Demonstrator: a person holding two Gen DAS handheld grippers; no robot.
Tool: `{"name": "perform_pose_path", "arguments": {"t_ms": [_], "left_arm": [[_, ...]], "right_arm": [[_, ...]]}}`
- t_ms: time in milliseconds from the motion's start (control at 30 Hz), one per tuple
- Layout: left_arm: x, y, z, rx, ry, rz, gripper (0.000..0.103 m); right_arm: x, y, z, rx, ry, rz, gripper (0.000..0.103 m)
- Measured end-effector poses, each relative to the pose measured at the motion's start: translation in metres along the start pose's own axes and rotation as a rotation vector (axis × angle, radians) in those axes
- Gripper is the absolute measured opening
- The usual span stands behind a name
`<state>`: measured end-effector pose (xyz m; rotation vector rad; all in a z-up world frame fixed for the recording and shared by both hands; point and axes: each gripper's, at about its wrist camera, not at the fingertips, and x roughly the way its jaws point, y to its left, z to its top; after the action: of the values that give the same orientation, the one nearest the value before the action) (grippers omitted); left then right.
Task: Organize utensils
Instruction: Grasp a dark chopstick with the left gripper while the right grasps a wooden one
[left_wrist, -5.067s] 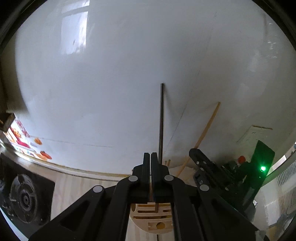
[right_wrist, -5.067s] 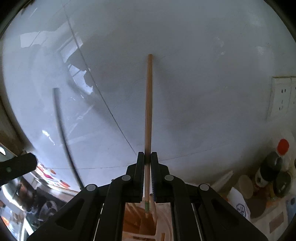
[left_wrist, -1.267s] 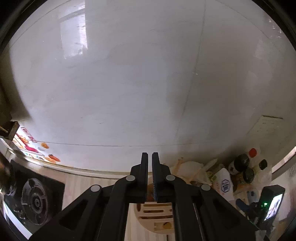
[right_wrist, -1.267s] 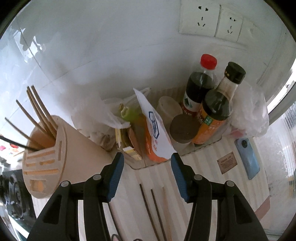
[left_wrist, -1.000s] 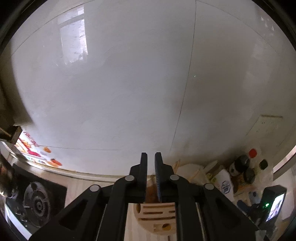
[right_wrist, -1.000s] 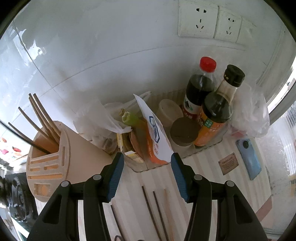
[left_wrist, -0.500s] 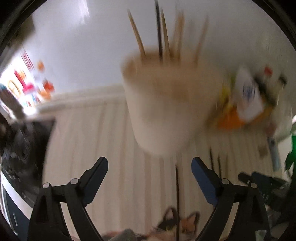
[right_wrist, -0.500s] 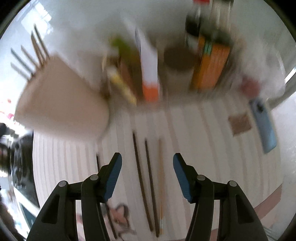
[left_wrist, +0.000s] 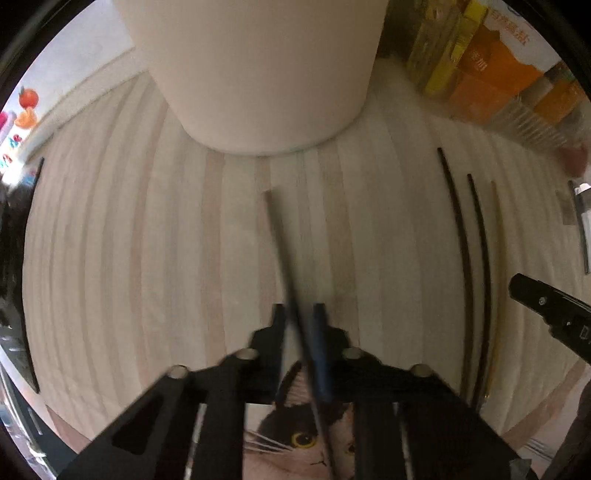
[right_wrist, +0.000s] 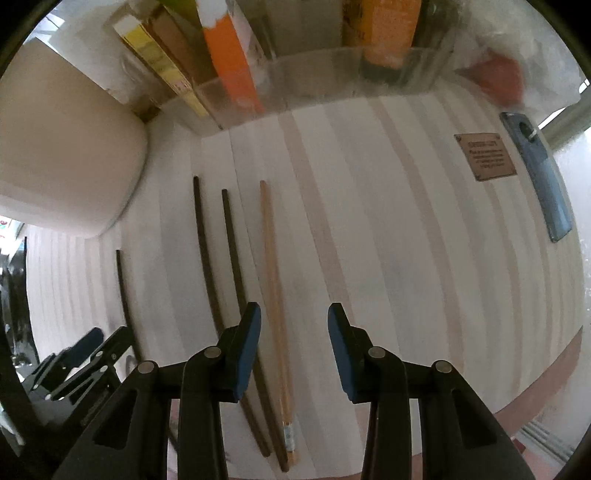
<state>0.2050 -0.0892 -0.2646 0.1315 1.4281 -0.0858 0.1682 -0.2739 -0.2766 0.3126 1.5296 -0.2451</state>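
A dark chopstick (left_wrist: 280, 251) lies on the pale wooden counter in front of the beige wooden holder (left_wrist: 258, 74). My left gripper (left_wrist: 299, 314) points down and is shut on this chopstick's near part. In the right wrist view two more dark chopsticks (right_wrist: 207, 258) lie side by side, with a light wooden chopstick (right_wrist: 271, 266) to their right. My right gripper (right_wrist: 293, 310) hovers over the light one; its jaws are closing, the stick lies between them, and the blue pads (right_wrist: 247, 347) do not touch it. The holder (right_wrist: 62, 166) stands at the left.
A clear tray (right_wrist: 314, 74) of bottles and packets stands behind the chopsticks. A blue phone (right_wrist: 535, 173) and a brown plaque (right_wrist: 484, 155) lie at the right. A cat picture (left_wrist: 295, 435) lies under the left gripper. A black stove (left_wrist: 11, 240) borders the counter at the left.
Both grippers tipped down from the wall and holder top to the counter. The left one opened wide, then shut on the dark chopstick. The right jaws narrowed around the light chopstick.
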Motion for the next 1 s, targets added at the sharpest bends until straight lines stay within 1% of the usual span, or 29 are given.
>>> {"name": "perform_pose_path", "arguments": {"t_ms": [100,133,167,200,233,267,367,533,633,667,733,833,867,900,967,1000], "left_arm": [[-0.001,-0.002,-0.001,0.011,-0.009,0.000,0.005],[-0.001,-0.001,-0.001,0.014,-0.010,0.004,0.005],[-0.002,-0.001,-0.003,0.017,-0.008,0.004,0.005],[-0.002,0.001,-0.005,0.018,-0.006,0.002,0.005],[-0.002,0.001,-0.008,0.022,-0.002,0.000,0.005],[-0.002,0.003,-0.010,0.025,0.002,-0.004,0.005],[-0.005,0.016,-0.018,0.023,0.026,-0.023,0.005],[-0.008,0.030,-0.037,0.029,0.075,-0.075,0.005],[-0.007,0.034,-0.043,0.000,0.106,-0.104,0.007],[-0.007,0.035,-0.044,-0.008,0.112,-0.118,0.010],[-0.007,0.036,-0.048,-0.008,0.111,-0.116,0.010],[-0.006,0.029,-0.050,-0.001,0.101,-0.098,0.008],[-0.005,0.022,-0.050,0.004,0.094,-0.099,0.004],[-0.004,0.011,-0.051,0.017,0.084,-0.098,0.003],[-0.008,-0.002,-0.049,0.044,0.068,-0.087,0.003],[-0.008,-0.005,-0.049,0.045,0.068,-0.085,0.003]], "right_arm": [[0.010,0.002,-0.001,-0.009,0.012,-0.008,0.038],[0.013,0.003,-0.002,-0.016,0.013,0.002,0.031],[0.018,0.004,-0.004,-0.030,0.027,-0.008,0.024],[0.019,0.003,-0.006,-0.035,0.017,-0.012,0.020],[0.019,0.003,-0.007,-0.050,0.012,-0.034,0.010],[0.019,0.003,-0.009,-0.066,0.013,-0.064,0.007],[0.019,-0.005,-0.015,-0.053,0.043,-0.052,0.007],[0.018,-0.023,-0.037,-0.086,0.102,-0.067,0.007],[0.017,-0.026,-0.052,-0.108,0.129,-0.066,0.007],[0.017,-0.027,-0.055,-0.113,0.134,-0.067,0.007],[0.017,-0.027,-0.055,-0.112,0.143,-0.066,0.008],[0.021,-0.024,-0.044,-0.102,0.151,-0.069,0.008],[0.022,-0.024,-0.044,-0.104,0.152,-0.073,0.008],[0.022,-0.023,-0.043,-0.109,0.153,-0.080,0.008],[0.027,-0.013,-0.040,-0.126,0.147,-0.098,0.008],[0.030,0.000,-0.036,-0.134,0.143,-0.103,0.008]]}}
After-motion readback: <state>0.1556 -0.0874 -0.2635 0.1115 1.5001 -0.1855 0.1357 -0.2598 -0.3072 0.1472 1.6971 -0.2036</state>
